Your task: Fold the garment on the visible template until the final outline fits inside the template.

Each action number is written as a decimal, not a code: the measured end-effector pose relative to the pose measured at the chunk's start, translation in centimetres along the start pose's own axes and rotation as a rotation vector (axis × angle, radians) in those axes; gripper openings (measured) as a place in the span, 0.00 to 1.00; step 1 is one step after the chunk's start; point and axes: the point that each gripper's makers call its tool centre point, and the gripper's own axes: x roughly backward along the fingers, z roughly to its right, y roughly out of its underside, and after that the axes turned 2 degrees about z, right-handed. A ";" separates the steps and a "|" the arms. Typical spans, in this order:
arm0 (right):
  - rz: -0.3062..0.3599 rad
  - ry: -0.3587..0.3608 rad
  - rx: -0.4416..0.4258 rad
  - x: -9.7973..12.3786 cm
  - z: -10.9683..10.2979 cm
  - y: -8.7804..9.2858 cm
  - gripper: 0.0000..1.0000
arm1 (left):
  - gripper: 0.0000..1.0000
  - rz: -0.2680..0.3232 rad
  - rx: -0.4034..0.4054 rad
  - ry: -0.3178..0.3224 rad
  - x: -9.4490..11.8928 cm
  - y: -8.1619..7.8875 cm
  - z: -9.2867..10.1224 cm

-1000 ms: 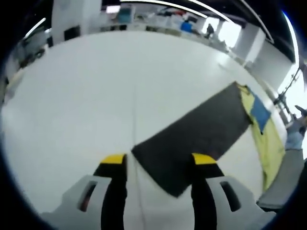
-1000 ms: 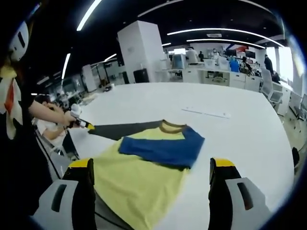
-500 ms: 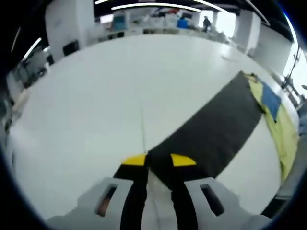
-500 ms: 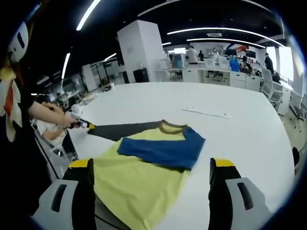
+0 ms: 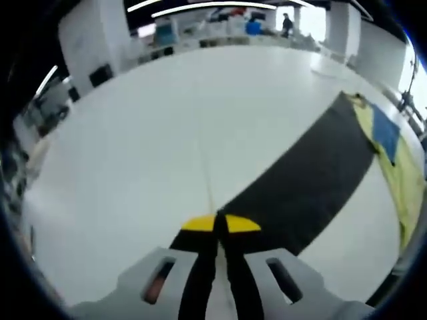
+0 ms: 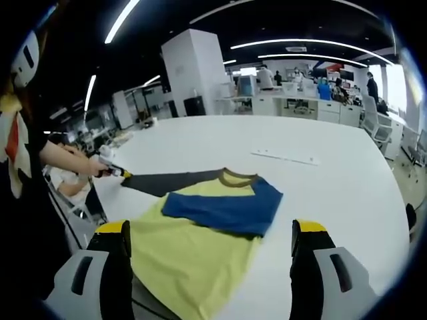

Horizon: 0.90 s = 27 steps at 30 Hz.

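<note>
White bench (image 6: 347,180): broad pale top carrying everything; a thin seam line runs along it in the left gripper view, toward the left claw.
Dark grey template (image 5: 313,180): long flat sheet lying on the bench; in the left gripper view it stretches from the claw tips up to the right, and in the right gripper view its far end (image 6: 167,181) pokes out to the left from under the garment.
Yellow garment (image 6: 190,257): shirt spread over the template, body toward the right claw, olive collar at the far side; in the left gripper view it lies at the far end of the template (image 5: 400,180).
Blue sleeve (image 6: 223,208): folded across the upper part of the shirt, just below the collar.
Right claw (image 6: 210,257): jaws spread wide, yellow-tipped, held above the near edge of the garment, gripping nothing.
Left claw (image 5: 221,225): yellow-tipped jaws pressed together, pinching the near corner of the template; in the right gripper view it shows small at that corner (image 6: 120,174), held by a hand (image 6: 93,165).
Pale strip (image 6: 285,157): lies on the bench well beyond the collar.
</note>
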 end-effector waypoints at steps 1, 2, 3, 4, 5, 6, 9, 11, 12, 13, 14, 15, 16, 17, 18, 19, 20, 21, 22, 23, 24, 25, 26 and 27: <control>0.001 0.001 -0.001 0.0 0.0 0.0 1.00 | 0.00 0.005 -0.003 -0.006 0.1 -0.3 -0.2; 0.003 0.002 -0.002 0.0 0.0 0.0 1.00 | 0.00 0.009 -0.007 -0.010 0.1 -0.6 -0.3; 0.004 0.002 -0.002 0.0 0.0 0.0 1.00 | 0.00 0.012 -0.012 -0.016 0.1 -0.8 -0.5; 0.004 0.002 -0.003 0.0 0.0 0.1 1.00 | 0.00 0.015 -0.014 -0.021 0.1 -1.1 -0.7; 0.005 0.002 -0.004 0.0 0.0 0.1 1.00 | 0.00 0.021 -0.021 -0.028 0.1 -1.4 -0.9; 0.005 0.002 -0.005 0.1 0.0 0.1 1.00 | 0.00 0.023 -0.026 -0.032 0.1 -1.6 -1.1; 0.006 0.001 -0.004 0.1 -0.1 0.2 1.00 | 0.00 0.030 -0.041 -0.046 0.1 -2.5 -1.6; 0.007 0.003 -0.006 0.2 -0.1 0.2 1.00 | 0.00 0.034 -0.052 -0.053 0.0 -3.0 -1.8; 0.008 0.004 -0.006 0.3 -0.1 0.2 1.00 | 0.00 0.036 -0.056 -0.056 0.0 -3.2 -1.9; 0.010 0.006 -0.005 0.4 -0.1 0.1 1.00 | 0.00 0.038 -0.058 -0.060 -0.1 -3.5 -2.1; 0.010 0.007 -0.005 0.4 -0.1 0.1 1.00 | 0.00 0.038 -0.060 -0.061 -0.1 -3.7 -2.1; 0.013 0.009 -0.004 0.5 0.0 0.1 1.00 | 0.00 0.039 -0.068 -0.065 -0.2 -4.0 -2.2; 0.013 0.010 -0.004 0.6 0.0 0.1 1.00 | 0.00 0.038 -0.068 -0.068 -0.2 -4.1 -2.3; 0.013 0.012 -0.004 0.6 0.1 0.1 1.00 | 0.00 0.038 -0.065 -0.071 -0.2 -4.2 -2.4; 0.014 0.014 -0.005 0.7 0.1 0.1 1.00 | 0.00 0.038 -0.062 -0.070 -0.2 -4.3 -2.3; 0.015 0.015 -0.005 0.8 0.1 0.1 1.00 | 0.00 0.038 -0.060 -0.071 -0.2 -4.4 -2.2; 0.019 0.017 -0.007 0.8 0.2 0.1 1.00 | 0.00 0.038 -0.061 -0.071 -0.1 -4.4 -2.1; 0.020 0.018 -0.008 0.9 0.2 0.1 1.00 | 0.00 0.037 -0.062 -0.070 0.0 -4.4 -2.0; 0.022 0.020 -0.008 0.9 0.2 0.1 1.00 | 0.00 0.037 -0.062 -0.070 0.2 -4.5 -1.8; 0.022 0.021 -0.009 1.0 0.3 0.1 1.00 | 0.00 0.039 -0.059 -0.066 0.5 -4.7 -1.6; 0.024 0.022 -0.011 1.0 0.3 0.1 1.00 | 0.00 0.041 -0.058 -0.063 0.6 -4.9 -1.4; 0.026 0.021 -0.012 1.0 0.3 0.2 1.00 | 0.00 0.044 -0.056 -0.057 1.0 -5.1 -1.1; 0.027 0.021 -0.013 1.0 0.3 0.2 1.00 | 0.00 0.049 -0.055 -0.051 1.2 -5.4 -0.9; 0.027 0.020 -0.014 1.0 0.3 0.2 1.00 | 0.00 0.055 -0.055 -0.047 1.5 -5.6 -0.7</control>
